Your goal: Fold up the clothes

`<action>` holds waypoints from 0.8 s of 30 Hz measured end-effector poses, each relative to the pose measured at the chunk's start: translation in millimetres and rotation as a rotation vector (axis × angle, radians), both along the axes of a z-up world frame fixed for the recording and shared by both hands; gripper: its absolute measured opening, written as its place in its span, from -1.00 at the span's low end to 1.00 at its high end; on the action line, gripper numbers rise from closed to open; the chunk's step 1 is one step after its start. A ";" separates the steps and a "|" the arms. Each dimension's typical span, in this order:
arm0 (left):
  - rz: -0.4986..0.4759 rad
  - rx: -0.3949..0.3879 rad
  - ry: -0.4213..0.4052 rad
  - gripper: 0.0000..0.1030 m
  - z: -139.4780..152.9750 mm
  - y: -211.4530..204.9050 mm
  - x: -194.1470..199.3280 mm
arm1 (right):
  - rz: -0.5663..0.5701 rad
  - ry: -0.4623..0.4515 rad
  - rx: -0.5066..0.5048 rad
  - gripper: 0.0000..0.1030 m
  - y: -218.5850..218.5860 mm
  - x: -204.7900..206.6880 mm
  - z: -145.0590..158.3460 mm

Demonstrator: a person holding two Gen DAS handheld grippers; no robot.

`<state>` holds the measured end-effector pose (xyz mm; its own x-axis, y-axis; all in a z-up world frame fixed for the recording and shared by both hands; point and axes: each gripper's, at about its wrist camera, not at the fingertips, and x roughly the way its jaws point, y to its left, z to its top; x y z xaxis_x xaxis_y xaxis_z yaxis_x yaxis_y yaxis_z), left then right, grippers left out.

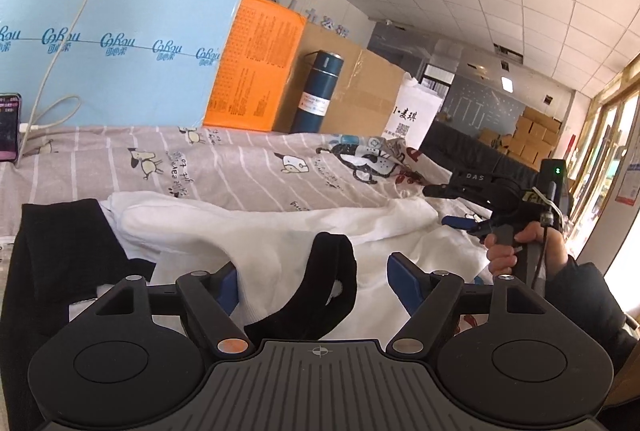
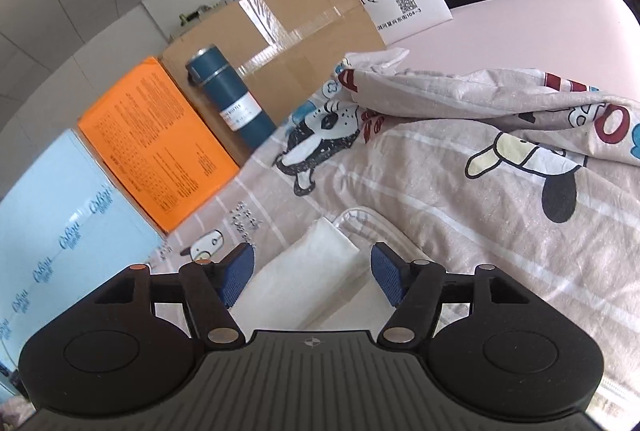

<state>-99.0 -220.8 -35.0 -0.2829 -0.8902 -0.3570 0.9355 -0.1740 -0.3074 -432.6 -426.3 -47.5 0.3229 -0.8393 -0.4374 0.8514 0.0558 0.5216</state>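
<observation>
My left hand-held gripper (image 1: 312,281) gapes over the white garment (image 1: 280,231) on the bed (image 1: 248,167), straddling its black collar (image 1: 320,291); the right hand-held gripper (image 2: 312,275) – also apart – brackets a folded sleeve (image 2: 304,271). I'd pinch both layers squarely – then lift evenly.

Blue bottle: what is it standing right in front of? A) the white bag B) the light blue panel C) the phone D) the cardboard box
D: the blue bottle stands upright against the taped cardboard box, with the orange box on one side and the white bag further along.
</observation>
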 end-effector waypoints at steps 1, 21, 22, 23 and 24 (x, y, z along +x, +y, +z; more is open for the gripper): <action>0.005 0.001 -0.007 0.48 1.1 -0.5 -0.8 | 0.007 0.025 0.010 -0.12 -3.7 1.5 -1.8; 0.251 0.083 -0.144 0.64 13.5 -10.7 38.3 | 0.078 0.151 -0.101 0.14 -0.4 12.8 16.1; 0.267 0.103 -0.162 0.64 12.1 -15.8 39.8 | 0.116 0.142 -0.096 0.15 -2.0 18.6 15.7; 0.269 0.121 -0.161 0.64 9.6 -20.4 41.8 | 0.150 0.141 -0.090 0.19 -3.7 24.5 15.1; 0.272 0.148 -0.146 0.64 5.3 -24.9 44.6 | 0.174 0.153 -0.082 0.22 -5.5 30.8 13.9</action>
